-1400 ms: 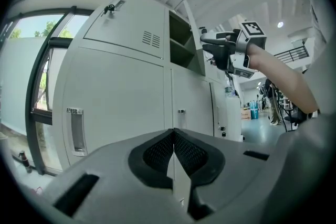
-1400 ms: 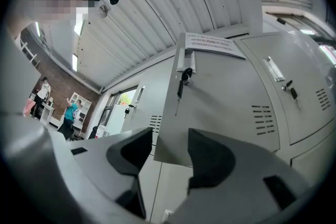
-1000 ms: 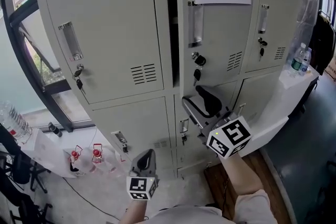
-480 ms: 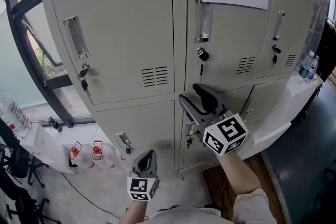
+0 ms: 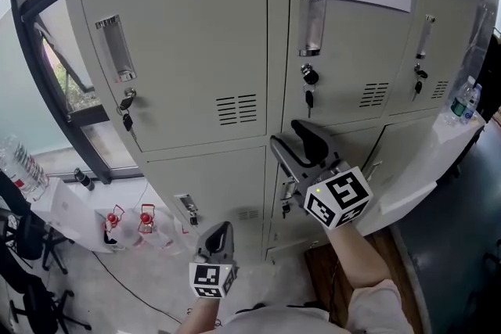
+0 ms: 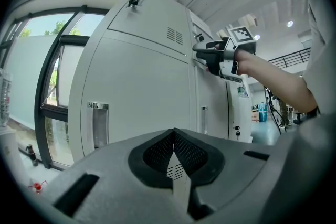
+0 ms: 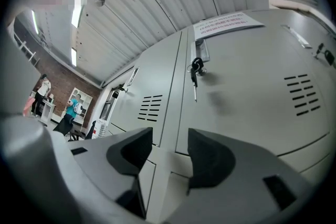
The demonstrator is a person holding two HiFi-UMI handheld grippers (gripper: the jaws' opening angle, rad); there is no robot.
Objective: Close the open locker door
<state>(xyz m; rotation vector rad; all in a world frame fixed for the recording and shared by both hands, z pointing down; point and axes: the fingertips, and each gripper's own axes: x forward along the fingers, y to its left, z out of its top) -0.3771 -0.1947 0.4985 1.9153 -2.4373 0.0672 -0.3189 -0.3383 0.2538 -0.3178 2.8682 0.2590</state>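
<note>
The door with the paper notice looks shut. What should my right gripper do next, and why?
Probably draw the right gripper straight back from the door. The door lies flush with the neighbouring door, no gap shows, and the gripper's jaws stand open, holding nothing.

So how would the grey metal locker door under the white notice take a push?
The grey metal locker door looks thin, so probably stiff but light. It sits flush, so should barely move; its dangling black key may swing.

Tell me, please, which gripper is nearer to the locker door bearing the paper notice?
Right. The right gripper is up at the lower edge of that door, open; the left gripper hangs well below and left, shut, before the lower lockers.
</note>
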